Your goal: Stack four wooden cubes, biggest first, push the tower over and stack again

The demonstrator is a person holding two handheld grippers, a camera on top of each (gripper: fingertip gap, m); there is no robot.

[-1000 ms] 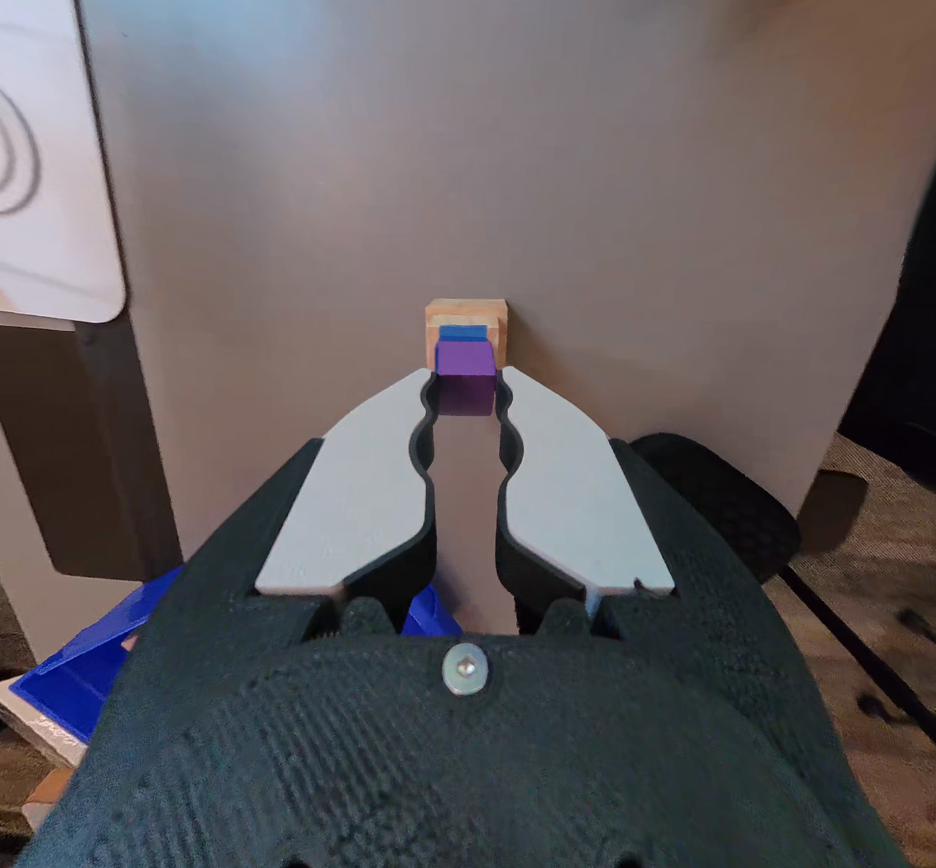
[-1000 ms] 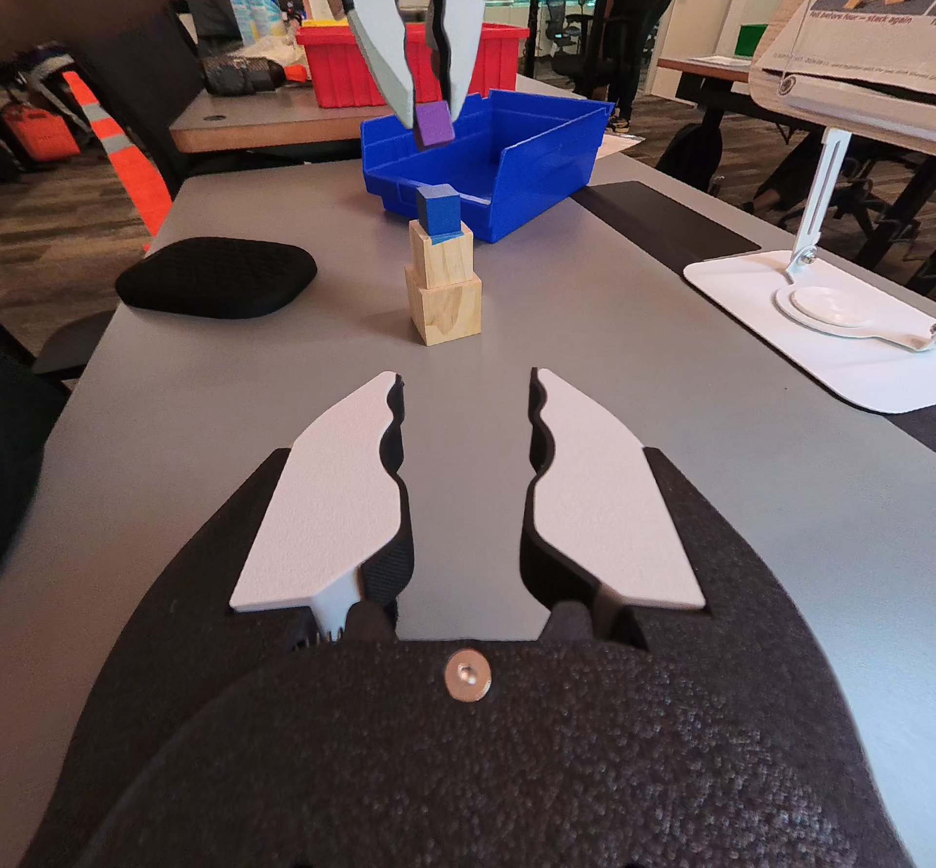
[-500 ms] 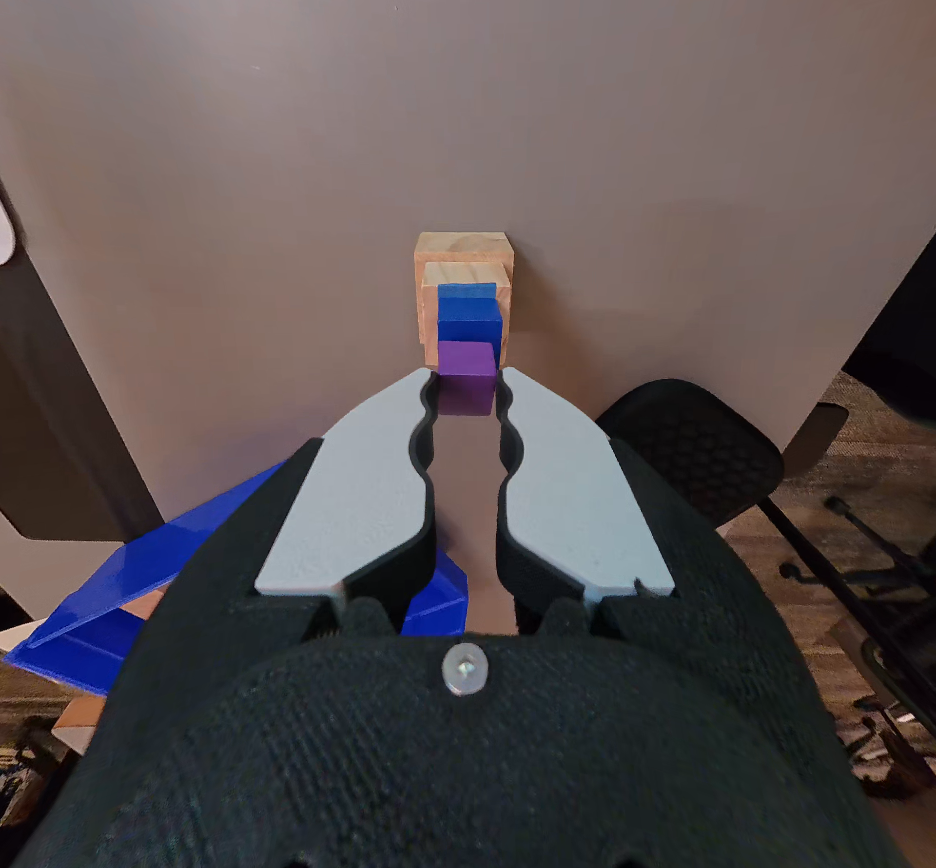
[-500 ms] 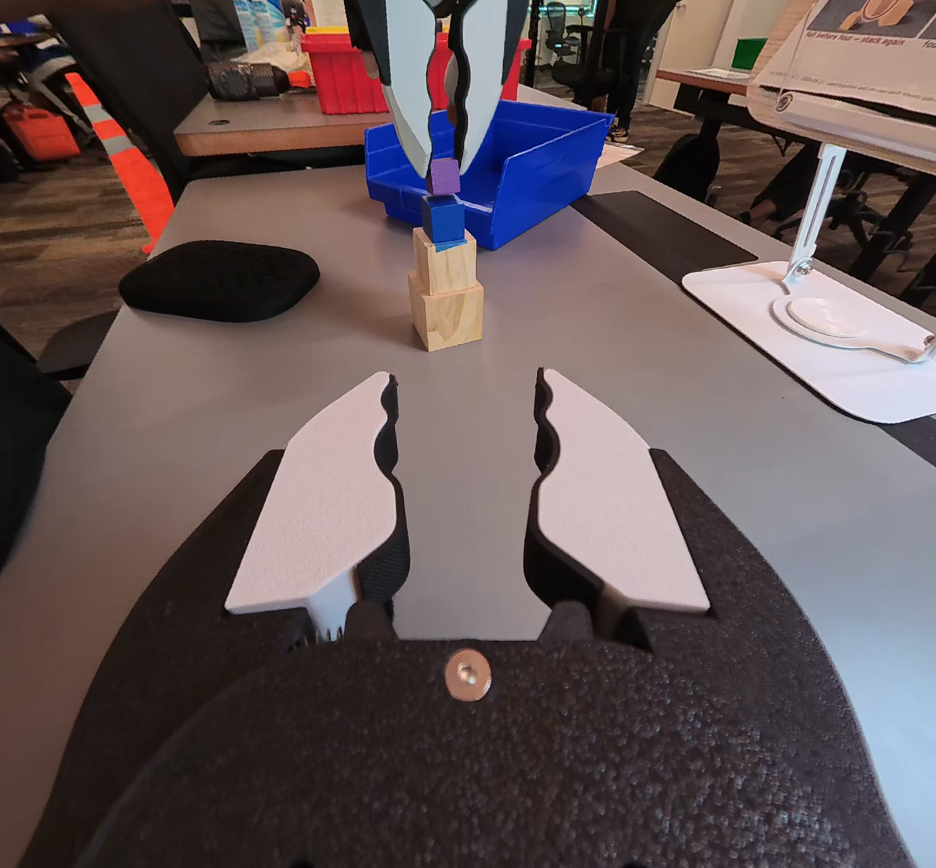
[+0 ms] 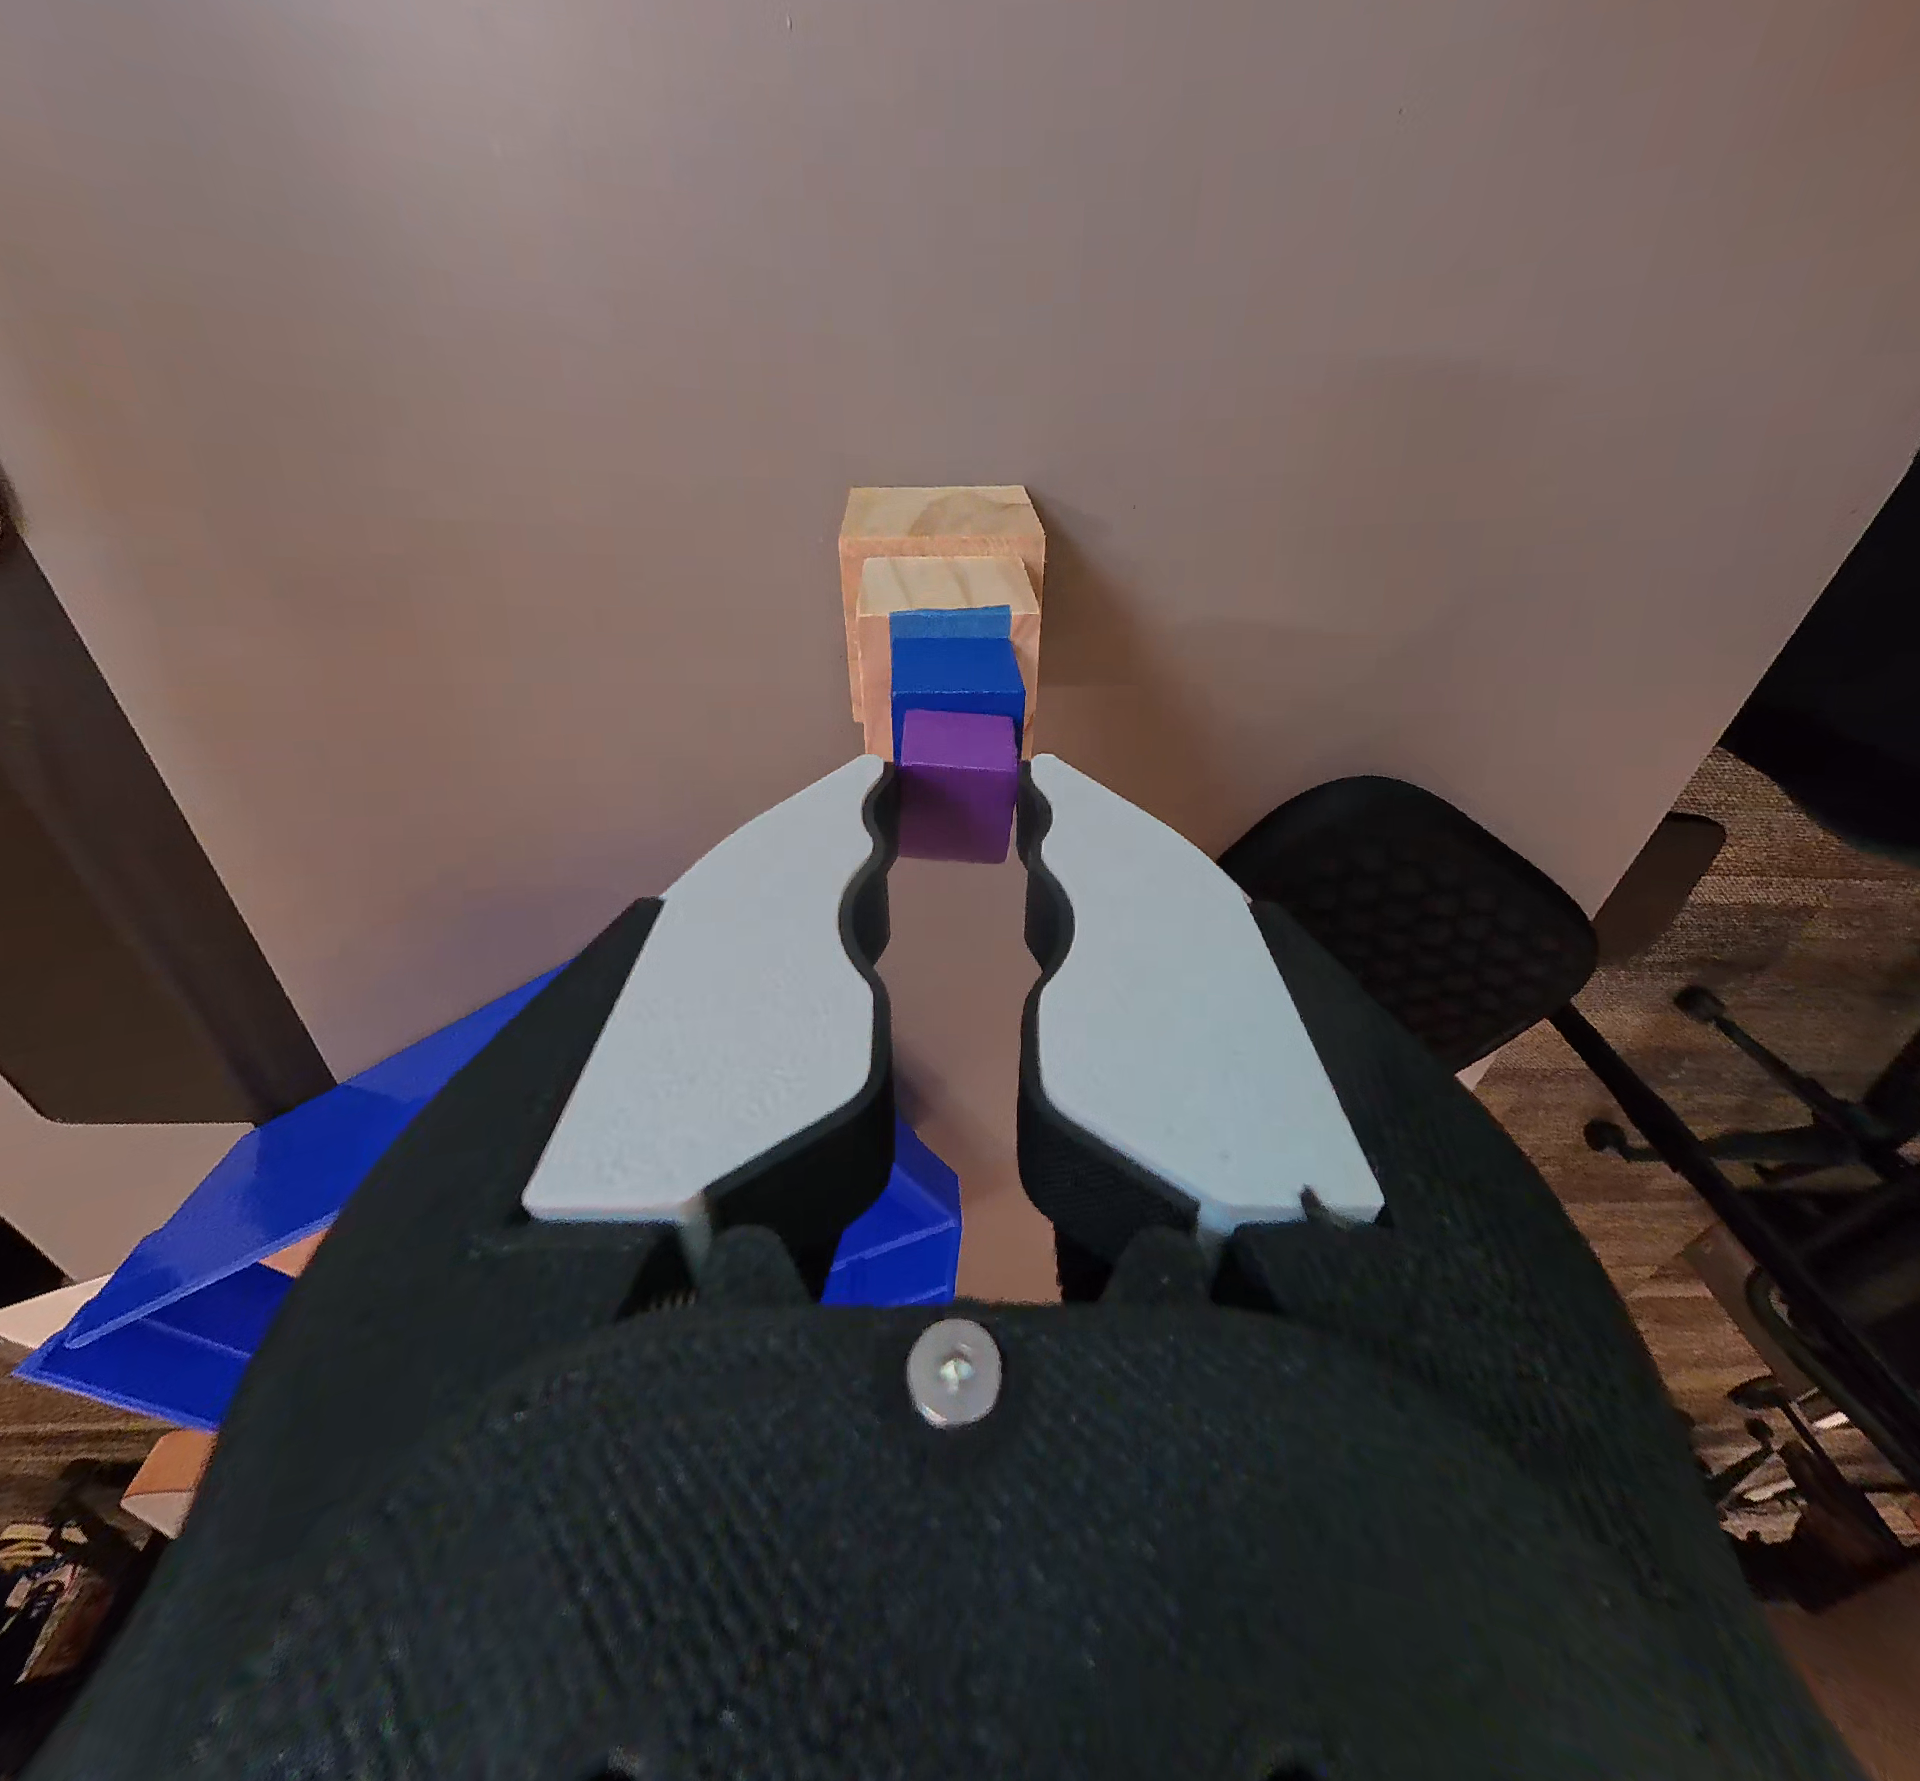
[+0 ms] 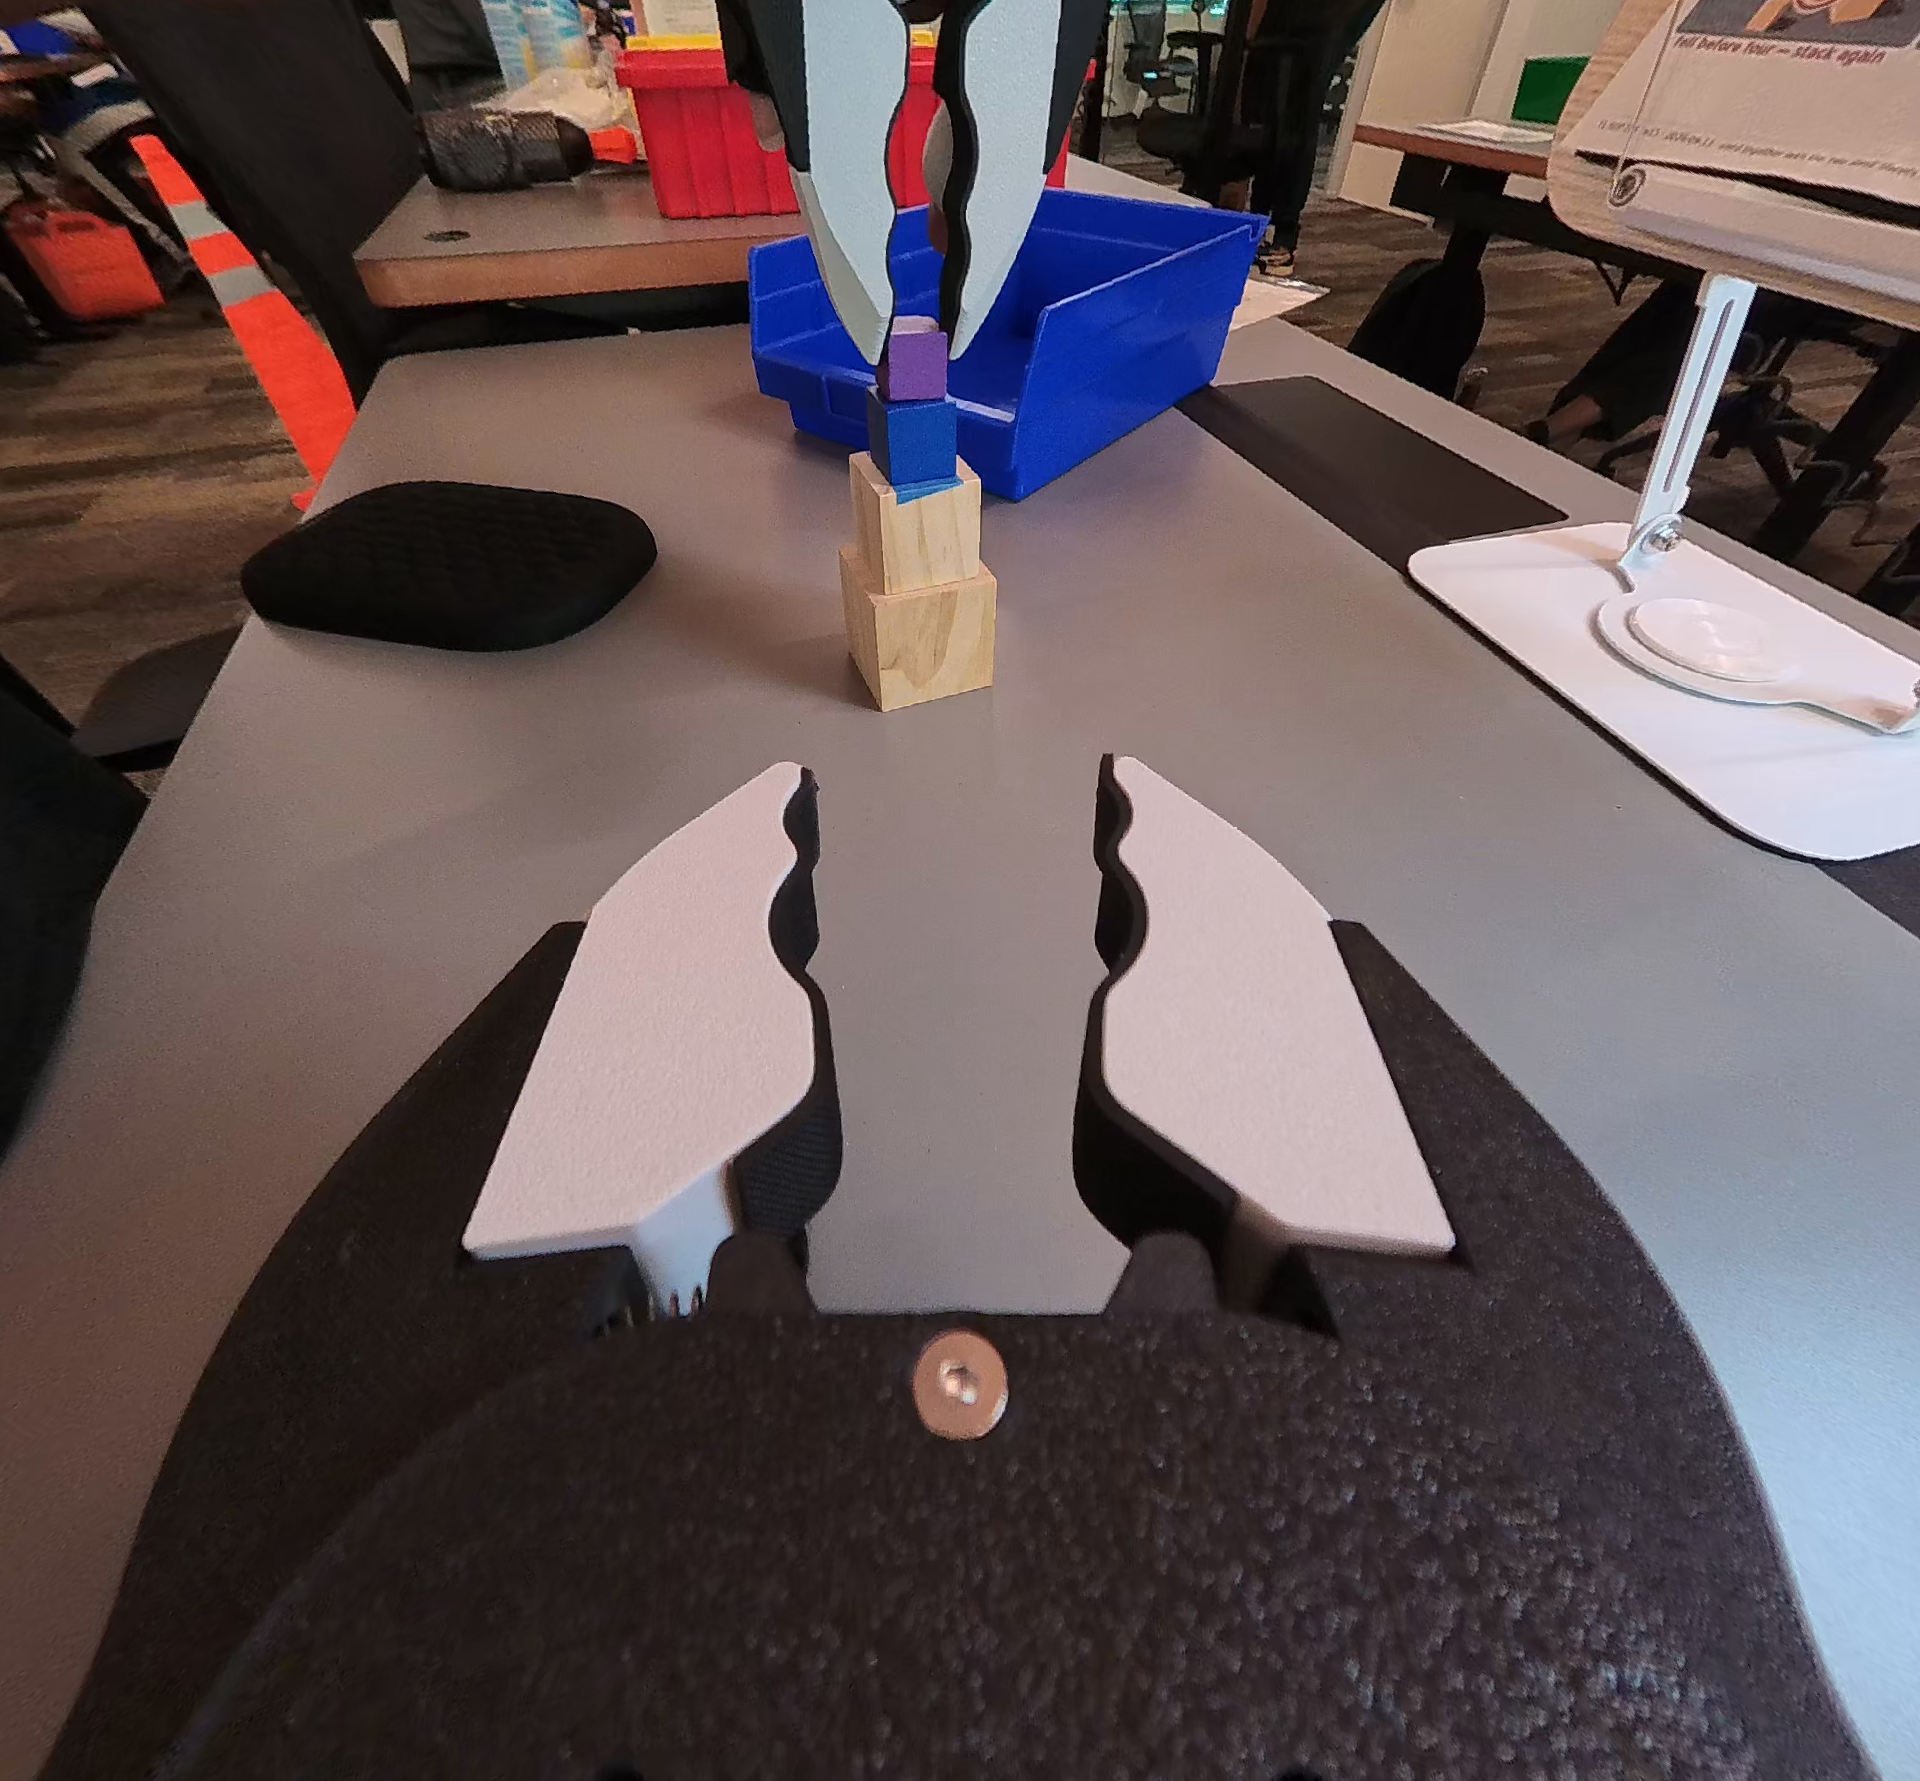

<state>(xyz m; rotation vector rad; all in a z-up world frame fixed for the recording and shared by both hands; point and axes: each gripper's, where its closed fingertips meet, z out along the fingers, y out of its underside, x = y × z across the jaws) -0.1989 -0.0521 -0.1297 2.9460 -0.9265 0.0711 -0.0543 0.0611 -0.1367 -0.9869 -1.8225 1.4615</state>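
Atop blue cube [image 6: 912, 438], purple cube [image 6: 914, 362] now

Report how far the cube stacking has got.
Done: three cubes stand stacked on the table, large wooden cube at the bottom, smaller wooden cube on it, blue cube on top. In hand: the left gripper grips the purple cube at the blue cube's top. The right gripper is open, holding nothing. Left: release, push over, restack.
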